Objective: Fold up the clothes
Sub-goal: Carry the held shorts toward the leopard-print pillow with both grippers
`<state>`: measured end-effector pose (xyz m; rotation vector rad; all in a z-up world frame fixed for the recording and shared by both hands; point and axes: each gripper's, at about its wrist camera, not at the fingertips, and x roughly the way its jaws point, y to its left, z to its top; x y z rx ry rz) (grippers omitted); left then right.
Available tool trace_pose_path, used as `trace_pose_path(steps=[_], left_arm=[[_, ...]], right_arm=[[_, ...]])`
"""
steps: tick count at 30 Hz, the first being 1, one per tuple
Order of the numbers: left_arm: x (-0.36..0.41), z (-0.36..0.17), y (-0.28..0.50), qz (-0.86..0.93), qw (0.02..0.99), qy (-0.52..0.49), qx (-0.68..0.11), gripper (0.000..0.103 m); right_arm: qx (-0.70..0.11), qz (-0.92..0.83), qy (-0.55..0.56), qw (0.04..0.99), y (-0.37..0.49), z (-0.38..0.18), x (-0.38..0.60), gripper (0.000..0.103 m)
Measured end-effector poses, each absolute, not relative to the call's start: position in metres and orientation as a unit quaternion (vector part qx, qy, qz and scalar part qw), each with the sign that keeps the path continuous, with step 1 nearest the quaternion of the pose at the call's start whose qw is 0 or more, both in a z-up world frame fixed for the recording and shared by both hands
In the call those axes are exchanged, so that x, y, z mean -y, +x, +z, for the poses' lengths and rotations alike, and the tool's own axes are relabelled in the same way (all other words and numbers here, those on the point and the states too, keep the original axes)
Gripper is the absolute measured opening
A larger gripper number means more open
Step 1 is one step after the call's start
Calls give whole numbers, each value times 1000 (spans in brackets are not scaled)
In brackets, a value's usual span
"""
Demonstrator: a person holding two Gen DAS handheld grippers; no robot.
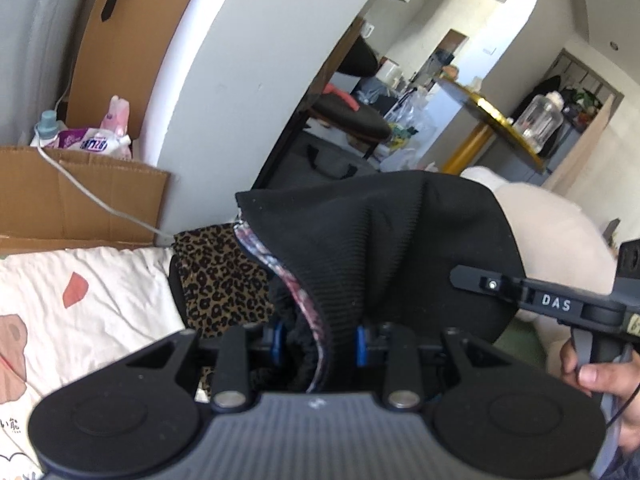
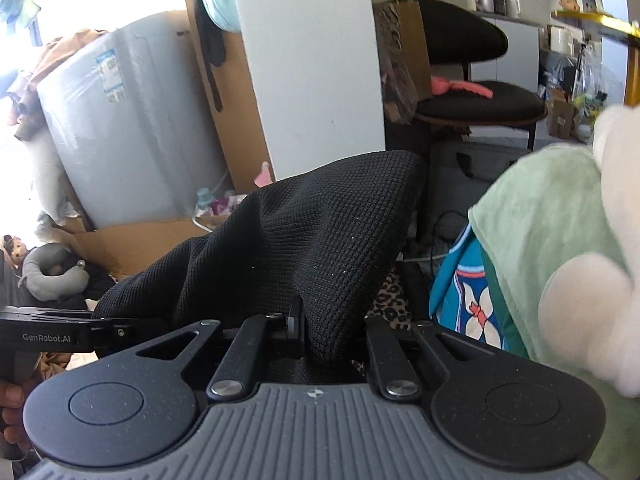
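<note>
both hand-held grippers clamped the black knit garment, raised above the bed. left hand-held gripper pinched its lined hem, right hand-held gripper pinched another edge. leopard-print cloth lay beneath, white printed sheet left.

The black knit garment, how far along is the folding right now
Done: nothing looks folded yet. In hand: the black knit garment hangs bunched in the air, pinched by both the left gripper and the right gripper. Left: spreading it over the leopard print cloth or sheet and making every fold.
</note>
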<state>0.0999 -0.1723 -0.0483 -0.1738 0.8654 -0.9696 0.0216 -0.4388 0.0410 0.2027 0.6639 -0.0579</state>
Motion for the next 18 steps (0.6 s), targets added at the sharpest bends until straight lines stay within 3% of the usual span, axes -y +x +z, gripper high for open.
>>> trace_pose_path(steps=[18], left_arm=[[227,-145,128,-471,770,-86,-423,34]], right_arm=[[-341,-96,110,929,60,-51,483,9]])
